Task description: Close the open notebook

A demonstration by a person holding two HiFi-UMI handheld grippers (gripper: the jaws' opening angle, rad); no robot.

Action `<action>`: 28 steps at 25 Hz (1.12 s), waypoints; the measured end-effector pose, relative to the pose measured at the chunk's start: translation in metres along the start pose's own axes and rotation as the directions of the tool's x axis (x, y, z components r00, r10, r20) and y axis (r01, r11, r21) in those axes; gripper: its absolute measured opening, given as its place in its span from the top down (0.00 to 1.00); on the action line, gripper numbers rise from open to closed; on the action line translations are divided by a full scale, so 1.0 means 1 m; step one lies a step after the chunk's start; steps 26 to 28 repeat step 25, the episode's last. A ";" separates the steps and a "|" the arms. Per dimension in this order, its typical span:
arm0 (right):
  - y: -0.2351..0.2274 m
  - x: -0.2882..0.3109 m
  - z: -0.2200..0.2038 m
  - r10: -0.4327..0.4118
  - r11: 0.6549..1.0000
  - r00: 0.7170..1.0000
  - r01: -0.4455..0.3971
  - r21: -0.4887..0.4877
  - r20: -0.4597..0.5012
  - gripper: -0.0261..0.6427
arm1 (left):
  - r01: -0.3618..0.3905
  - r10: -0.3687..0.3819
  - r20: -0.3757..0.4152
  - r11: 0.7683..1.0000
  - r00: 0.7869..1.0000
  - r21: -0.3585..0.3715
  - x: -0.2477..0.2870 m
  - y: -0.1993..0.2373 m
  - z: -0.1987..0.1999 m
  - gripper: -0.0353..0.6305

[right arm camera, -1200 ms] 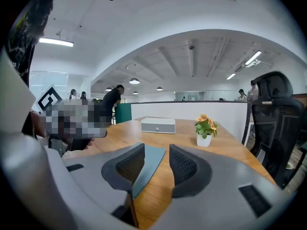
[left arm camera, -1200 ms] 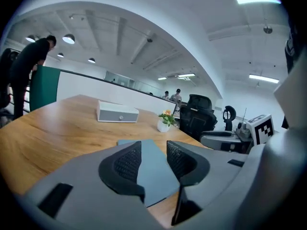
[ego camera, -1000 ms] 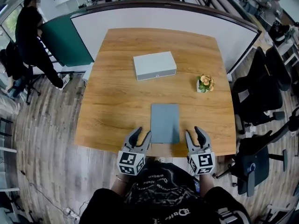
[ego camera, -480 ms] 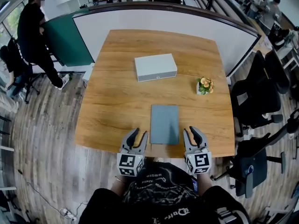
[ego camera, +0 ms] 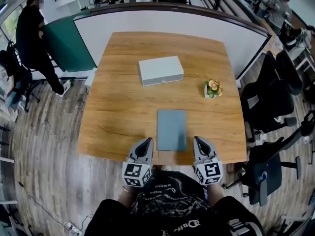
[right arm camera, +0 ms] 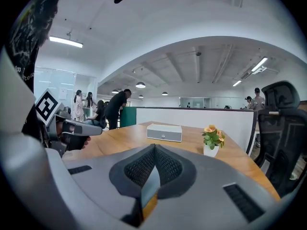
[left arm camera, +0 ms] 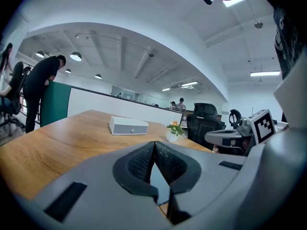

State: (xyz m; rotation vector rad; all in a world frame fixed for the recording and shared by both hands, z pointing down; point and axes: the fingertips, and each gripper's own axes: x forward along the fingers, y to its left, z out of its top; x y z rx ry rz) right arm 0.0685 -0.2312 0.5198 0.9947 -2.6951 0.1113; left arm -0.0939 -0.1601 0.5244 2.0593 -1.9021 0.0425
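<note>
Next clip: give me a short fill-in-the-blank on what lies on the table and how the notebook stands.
1. The grey notebook lies flat with its cover ___.
2. Of the white box and the flower pot, the one nearer the right edge of the table in the head view is the ___.
3. Of these three things, the one nearest the person is the ___.

Missing words: closed; flower pot; notebook.
</note>
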 end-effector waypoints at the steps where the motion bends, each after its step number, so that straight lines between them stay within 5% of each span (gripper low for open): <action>1: 0.000 -0.001 0.000 -0.008 1.000 1.000 0.008 -0.013 -0.003 0.95 | -0.007 0.007 0.003 1.000 1.000 -0.002 -0.001 0.000 -0.001 0.91; 18: 0.014 -0.006 -0.012 -0.001 0.996 0.999 -0.003 -0.084 -0.054 0.95 | -0.017 0.018 -0.023 0.998 1.000 0.053 -0.008 -0.009 -0.015 0.91; 28: 0.011 -0.007 -0.011 0.000 0.997 0.999 -0.004 -0.080 -0.041 0.95 | -0.057 0.057 -0.010 0.998 0.998 0.025 -0.009 -0.004 -0.016 0.91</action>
